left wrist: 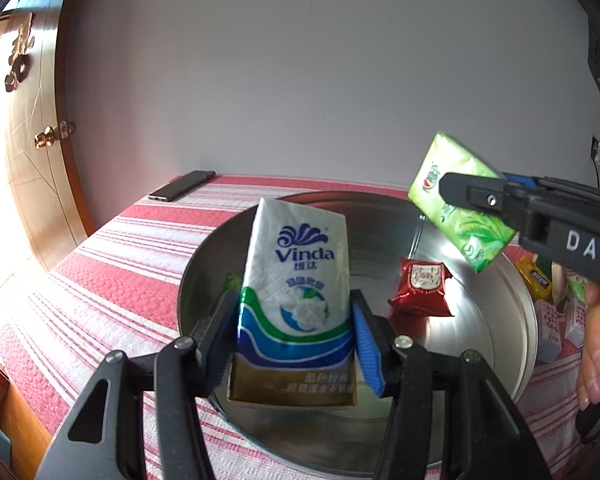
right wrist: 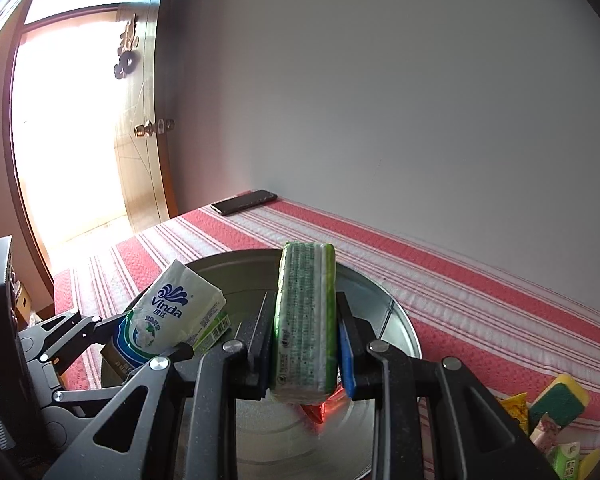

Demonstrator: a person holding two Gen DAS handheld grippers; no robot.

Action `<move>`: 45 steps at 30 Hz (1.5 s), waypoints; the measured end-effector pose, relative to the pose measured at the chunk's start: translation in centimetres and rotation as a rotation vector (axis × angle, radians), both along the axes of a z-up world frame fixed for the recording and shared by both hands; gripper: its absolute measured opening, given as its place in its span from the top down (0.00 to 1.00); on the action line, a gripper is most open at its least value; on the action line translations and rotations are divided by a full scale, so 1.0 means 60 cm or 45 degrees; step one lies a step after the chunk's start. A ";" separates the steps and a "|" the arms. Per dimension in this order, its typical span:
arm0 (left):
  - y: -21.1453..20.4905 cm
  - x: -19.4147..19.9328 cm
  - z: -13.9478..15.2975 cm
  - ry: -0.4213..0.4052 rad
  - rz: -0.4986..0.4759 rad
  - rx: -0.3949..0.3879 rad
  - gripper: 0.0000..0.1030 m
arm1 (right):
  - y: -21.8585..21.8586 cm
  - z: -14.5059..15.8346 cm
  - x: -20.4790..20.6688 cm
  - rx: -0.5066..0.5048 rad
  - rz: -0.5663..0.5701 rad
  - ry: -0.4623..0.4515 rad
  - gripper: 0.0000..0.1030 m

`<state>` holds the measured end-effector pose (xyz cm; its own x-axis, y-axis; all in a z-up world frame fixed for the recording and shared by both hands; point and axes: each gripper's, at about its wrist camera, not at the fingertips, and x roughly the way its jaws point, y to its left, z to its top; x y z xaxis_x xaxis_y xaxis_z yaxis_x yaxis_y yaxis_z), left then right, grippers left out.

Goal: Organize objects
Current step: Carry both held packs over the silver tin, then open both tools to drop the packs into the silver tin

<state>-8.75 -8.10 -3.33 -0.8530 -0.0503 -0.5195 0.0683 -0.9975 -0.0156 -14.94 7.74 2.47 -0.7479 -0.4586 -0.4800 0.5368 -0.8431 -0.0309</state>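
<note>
My left gripper point(left wrist: 296, 332) is shut on a white and blue Vinda tissue pack point(left wrist: 296, 280) and holds it upright above the round metal tray point(left wrist: 380, 216). My right gripper point(right wrist: 306, 344) is shut on a green tissue pack point(right wrist: 306, 320) and holds it above the same tray point(right wrist: 396, 320). In the left wrist view the right gripper point(left wrist: 468, 196) and its green pack point(left wrist: 456, 204) hang over the tray's right side. A red snack packet point(left wrist: 420, 288) lies in the tray. A green pack point(right wrist: 212, 330) lies in the tray behind the Vinda pack point(right wrist: 172, 312).
The tray sits on a red and white striped cloth point(left wrist: 112, 264). A black phone point(left wrist: 182, 191) lies at the far corner. Several small packets and a sponge point(right wrist: 560, 400) lie to the right of the tray. A wooden door point(left wrist: 32, 140) stands at the left.
</note>
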 end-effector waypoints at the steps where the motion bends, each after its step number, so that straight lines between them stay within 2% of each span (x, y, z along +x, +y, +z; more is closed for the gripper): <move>1: 0.000 -0.001 -0.001 -0.008 0.003 -0.003 0.48 | 0.000 -0.002 0.000 0.003 0.000 -0.006 0.72; 18: -0.005 -0.008 -0.008 -0.042 0.027 -0.026 0.48 | -0.013 -0.048 -0.021 0.037 0.014 -0.105 0.72; 29: -0.006 -0.013 -0.010 -0.045 0.026 -0.043 0.48 | -0.015 -0.054 -0.018 0.055 0.024 -0.120 0.72; 32: -0.007 -0.012 -0.009 -0.043 0.024 -0.031 0.46 | -0.016 -0.055 -0.016 0.066 0.026 -0.117 0.68; 34: -0.006 -0.011 -0.007 -0.034 0.024 -0.044 0.45 | -0.016 -0.053 -0.014 0.057 0.031 -0.108 0.57; 35: -0.005 -0.010 -0.007 -0.030 0.022 -0.046 0.44 | -0.015 -0.053 -0.012 0.058 0.026 -0.103 0.54; 37: -0.003 -0.008 -0.005 -0.020 0.022 -0.045 0.31 | -0.014 -0.052 -0.009 0.060 0.011 -0.094 0.48; 39: 0.000 -0.005 -0.003 -0.006 0.030 -0.053 0.27 | -0.012 -0.051 -0.007 0.056 0.000 -0.087 0.45; 41: 0.001 -0.001 0.001 0.008 0.029 -0.052 0.23 | -0.007 -0.049 -0.003 0.041 -0.014 -0.085 0.44; 43: 0.001 0.003 0.005 0.019 0.036 -0.046 0.14 | 0.003 -0.045 0.001 0.019 -0.027 -0.087 0.43; 45: 0.001 0.007 0.009 0.031 0.039 -0.044 0.13 | 0.011 -0.043 0.005 0.003 -0.036 -0.085 0.43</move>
<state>-8.31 -8.03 -2.81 -0.8630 -0.0940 -0.4964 0.0988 -0.9950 0.0165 -14.67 8.38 -0.12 -0.7268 -0.4365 -0.5303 0.5137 -0.8579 0.0021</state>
